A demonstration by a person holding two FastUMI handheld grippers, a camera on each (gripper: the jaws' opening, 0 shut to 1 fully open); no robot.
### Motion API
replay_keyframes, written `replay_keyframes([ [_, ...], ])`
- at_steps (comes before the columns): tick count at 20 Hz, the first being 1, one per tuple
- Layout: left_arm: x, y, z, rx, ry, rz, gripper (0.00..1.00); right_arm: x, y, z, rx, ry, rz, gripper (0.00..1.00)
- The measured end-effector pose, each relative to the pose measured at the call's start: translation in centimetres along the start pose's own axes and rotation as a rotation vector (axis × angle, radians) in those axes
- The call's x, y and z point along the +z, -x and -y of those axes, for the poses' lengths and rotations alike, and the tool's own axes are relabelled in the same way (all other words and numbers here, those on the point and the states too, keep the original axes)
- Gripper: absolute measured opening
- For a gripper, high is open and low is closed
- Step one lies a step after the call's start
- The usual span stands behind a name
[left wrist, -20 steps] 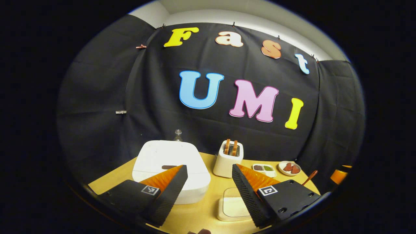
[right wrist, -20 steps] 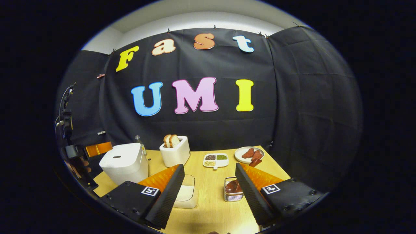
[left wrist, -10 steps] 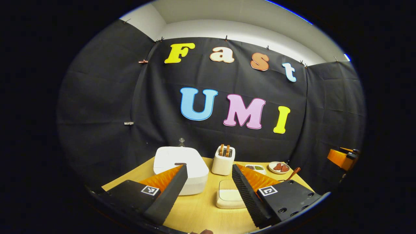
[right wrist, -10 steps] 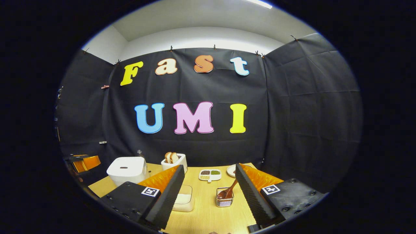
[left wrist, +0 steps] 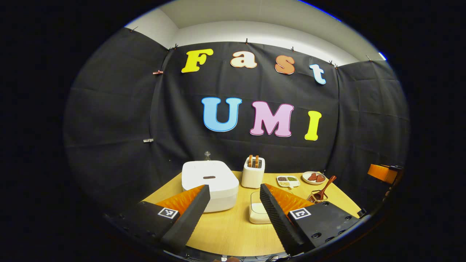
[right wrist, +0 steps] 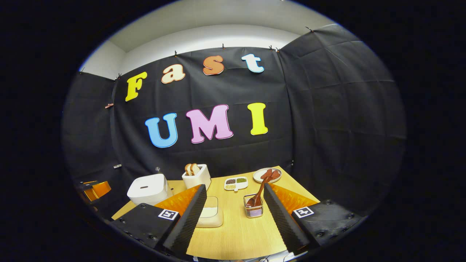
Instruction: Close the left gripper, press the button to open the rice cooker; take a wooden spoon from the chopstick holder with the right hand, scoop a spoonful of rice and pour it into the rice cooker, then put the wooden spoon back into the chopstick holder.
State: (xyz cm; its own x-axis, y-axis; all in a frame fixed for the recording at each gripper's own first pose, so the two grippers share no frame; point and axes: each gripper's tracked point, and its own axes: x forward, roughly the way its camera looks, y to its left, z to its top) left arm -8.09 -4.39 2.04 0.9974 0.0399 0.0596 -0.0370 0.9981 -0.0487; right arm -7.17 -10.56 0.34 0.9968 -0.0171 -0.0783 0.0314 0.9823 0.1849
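The white rice cooker [left wrist: 209, 185] stands lid-down at the table's back left, its dark button [left wrist: 209, 177] on top. My left gripper [left wrist: 235, 186] is open and well short of it, nothing between its fingers. A wire chopstick holder [right wrist: 253, 210] holds the wooden spoon [right wrist: 260, 190], which leans to the right. My right gripper [right wrist: 235, 185] is open, back from the holder, which lies just left of its right finger. A white box of rice [right wrist: 211, 216] sits in front of the rice cooker [right wrist: 149, 188]. The holder [left wrist: 316, 197] also stands at the right in the left gripper view.
On the wooden table [left wrist: 225, 229], a white toaster [left wrist: 253, 173] with bread stands behind the rice box [left wrist: 258, 211]. A sectioned dish [right wrist: 236, 182] and a plate [right wrist: 267, 174] of red pieces lie at the back right. Black cloth walls close in the table.
Both grippers have drawn back from the table, so the objects look smaller and farther. Both stayed open. The spoon and holder have come clear of the right finger.
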Motion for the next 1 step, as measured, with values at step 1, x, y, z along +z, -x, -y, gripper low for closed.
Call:
replay_keyframes([
  [1,0.21,-0.01,-0.05,0.003,-0.010,0.004,0.95,0.14,-0.07,0.13,-0.004,-0.013,0.001,0.98],
])
